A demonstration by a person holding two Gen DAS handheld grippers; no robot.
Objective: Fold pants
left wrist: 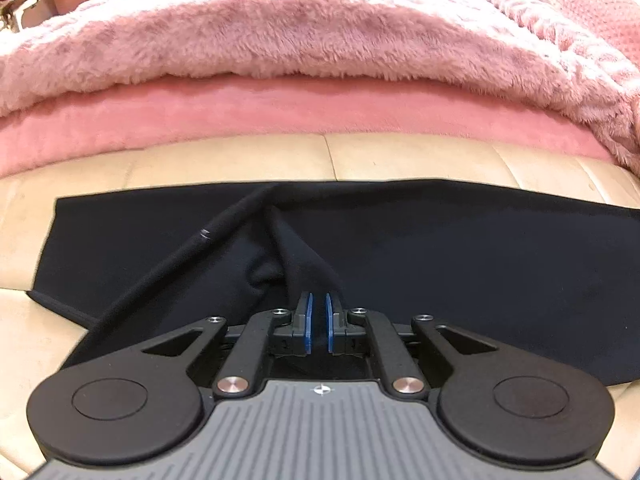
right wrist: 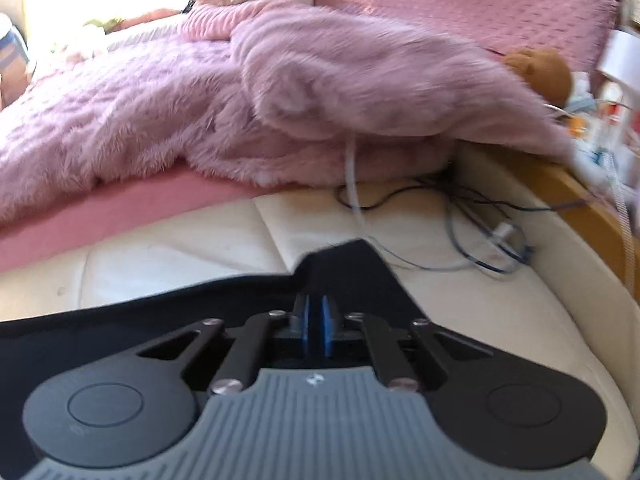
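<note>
both the left gripper [left wrist: 319, 312] and right gripper [right wrist: 316, 314] are clenched on the black pants [left wrist: 400, 248], lifting folds at six o'clock on the cream mattress [left wrist: 420, 156]; likely next: carry them over evenly.

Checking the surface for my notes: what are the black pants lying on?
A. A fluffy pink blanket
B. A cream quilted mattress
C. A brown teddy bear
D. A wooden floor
B: the pants lie spread on the cream mattress; the pink blanket is bunched up behind them.

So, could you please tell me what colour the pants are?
The pants are plain black, seen best in the left wrist view.
</note>
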